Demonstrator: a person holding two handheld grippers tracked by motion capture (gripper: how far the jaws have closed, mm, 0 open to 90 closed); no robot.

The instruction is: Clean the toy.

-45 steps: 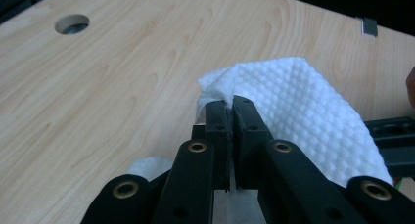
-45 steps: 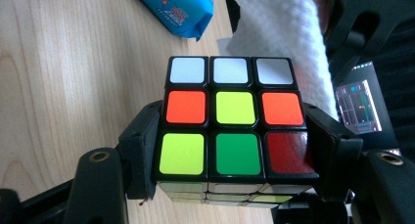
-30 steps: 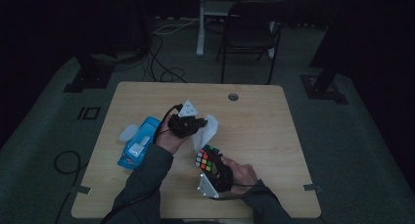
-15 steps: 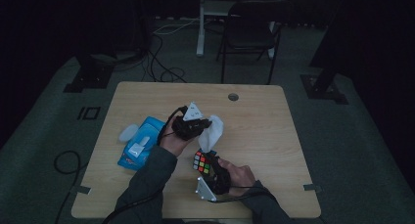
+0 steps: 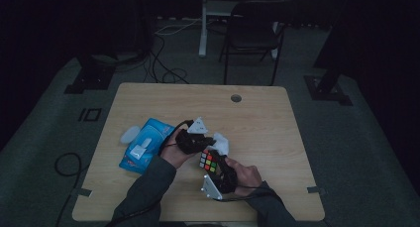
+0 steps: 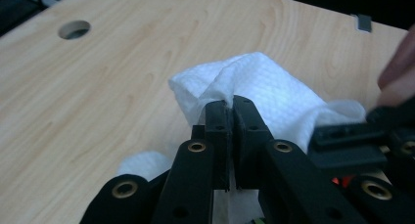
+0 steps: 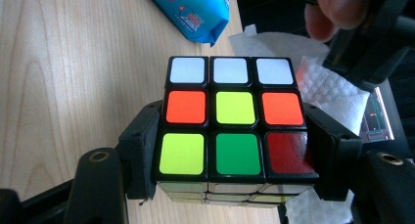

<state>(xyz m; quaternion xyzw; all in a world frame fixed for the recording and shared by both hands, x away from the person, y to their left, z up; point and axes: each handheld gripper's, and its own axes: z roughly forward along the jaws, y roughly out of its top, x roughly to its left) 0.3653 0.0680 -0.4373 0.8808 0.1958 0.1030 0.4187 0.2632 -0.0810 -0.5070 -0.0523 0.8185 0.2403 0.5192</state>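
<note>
My right gripper [image 7: 230, 136] has its two black jaws clamped on opposite sides of a Rubik's cube [image 7: 234, 121], holding it above the wooden table [image 5: 267, 118]. In the right gripper view the face turned to the camera reads white, white, white across the top row, orange, yellow, orange in the middle, and yellow, green, red at the bottom. From the high view the cube [image 5: 209, 161] sits near the front middle of the table, just ahead of my right hand [image 5: 242, 175].

My left gripper [image 6: 230, 106] has its jaws pressed almost fully together, pinching a fold of a white wet wipe [image 6: 259, 87]. The wipe bunches up beyond the jaw tips and drapes off to the side. In the high view the wipe [image 5: 221, 141] lies just beside the cube on its far side, close enough that I cannot tell whether they touch, with my left hand [image 5: 173, 147] behind it.

A blue pack of wet wipes [image 5: 143, 145] lies flat on the table to the left of my left hand, near it, and its corner shows in the right gripper view [image 7: 195, 11] beyond the cube. A round cable hole [image 5: 236, 97] sits toward the table's far edge.
</note>
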